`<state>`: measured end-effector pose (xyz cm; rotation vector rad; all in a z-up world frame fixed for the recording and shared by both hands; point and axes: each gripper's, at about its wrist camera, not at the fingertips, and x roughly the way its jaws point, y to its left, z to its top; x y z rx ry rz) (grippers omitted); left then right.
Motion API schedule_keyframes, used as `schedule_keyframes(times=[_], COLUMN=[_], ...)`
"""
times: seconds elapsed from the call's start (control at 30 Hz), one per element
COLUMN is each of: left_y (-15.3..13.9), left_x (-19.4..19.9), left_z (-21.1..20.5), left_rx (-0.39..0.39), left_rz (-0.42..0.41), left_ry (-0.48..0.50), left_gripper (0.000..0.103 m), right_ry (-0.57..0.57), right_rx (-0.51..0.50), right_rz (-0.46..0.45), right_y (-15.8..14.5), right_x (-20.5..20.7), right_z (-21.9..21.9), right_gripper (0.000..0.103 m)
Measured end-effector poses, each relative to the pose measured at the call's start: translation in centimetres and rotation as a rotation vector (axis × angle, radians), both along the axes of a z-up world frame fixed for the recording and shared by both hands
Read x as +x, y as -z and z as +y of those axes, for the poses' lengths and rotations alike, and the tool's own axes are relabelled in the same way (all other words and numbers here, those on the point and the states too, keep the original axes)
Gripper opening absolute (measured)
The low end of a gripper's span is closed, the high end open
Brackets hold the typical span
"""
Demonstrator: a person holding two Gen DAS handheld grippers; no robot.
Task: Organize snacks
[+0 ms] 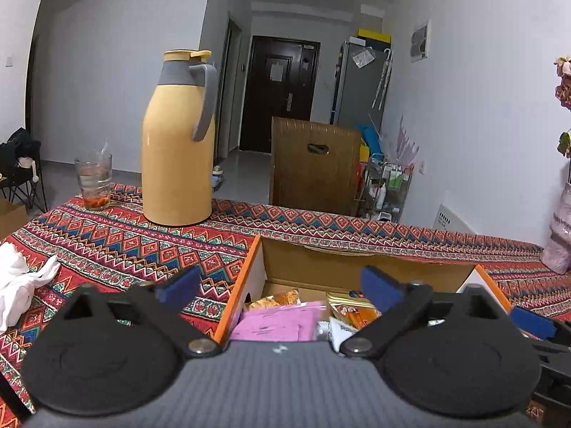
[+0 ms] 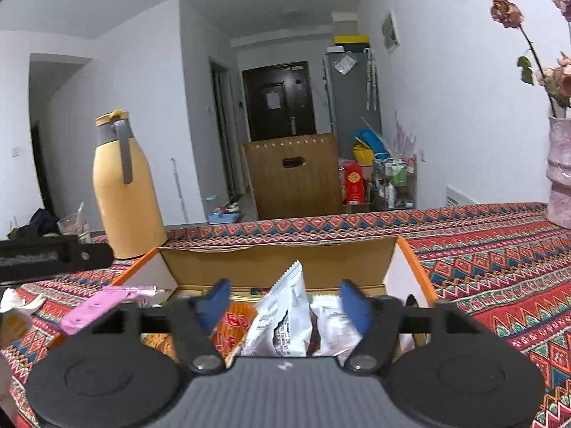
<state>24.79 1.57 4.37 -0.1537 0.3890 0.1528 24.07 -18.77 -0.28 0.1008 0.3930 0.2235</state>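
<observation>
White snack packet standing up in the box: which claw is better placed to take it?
Right. The white snack packet stands between the open right claw pads, inside the cardboard box. The left claw, also open, straddles the box's left wall over pink packets.

The tabletop (image 1: 117,246) wears a woven cloth, matt and patterned. The box (image 2: 278,264) is raw brown cardboard inside, with smooth white side walls. The white snack packet (image 2: 282,317) is crinkled glossy foil. The thermos (image 1: 177,153) is smooth, shiny plastic. The left hand-held gripper (image 1: 282,287) is matt black plastic.
</observation>
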Motion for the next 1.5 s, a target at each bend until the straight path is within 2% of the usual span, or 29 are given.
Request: schedule_keyframes(times=[0.13,0.33,0.53,0.77,0.97,1.17,1.5], left_y=[0.0,-0.6,-2.4,-4.4,-4.9,-4.0,0.4], left_x=[0.1,-0.1,-2.0,-6.9,-11.4,-15.4,-17.9], left_z=[0.2,0.2,0.3,0.4,0.3,0.1,0.5], left_rx=[-0.009,-0.015,0.000,0.022,0.041,0.046,0.026], left_rz=[0.005,0.007,-0.018,-0.061,-0.070,-0.052,0.085], left_ry=[-0.004,-0.004,-0.002,0.009,0.030,0.055,0.089], left_gripper=[0.103,0.103,0.103,0.103,0.103,0.103,0.103], right_ry=[0.018,0.036,0.055,0.037,0.017,-0.007,-0.036], right_rx=[0.010,0.021,0.012,0.002,-0.006,-0.012,-0.020], right_rz=[0.002,0.016,-0.027,-0.069,-0.083,-0.076,0.017], right_y=[-0.1,-0.1,-2.0,-4.3,-5.1,-5.1,-2.2], right_x=[0.0,0.2,-1.1,-4.4,-8.4,-12.2,-17.1], right_z=[-0.4,-0.9,-1.2,-2.1,-3.2,-4.0,-4.6], right_gripper=[0.103,0.103,0.103,0.103,0.103,0.103,0.103])
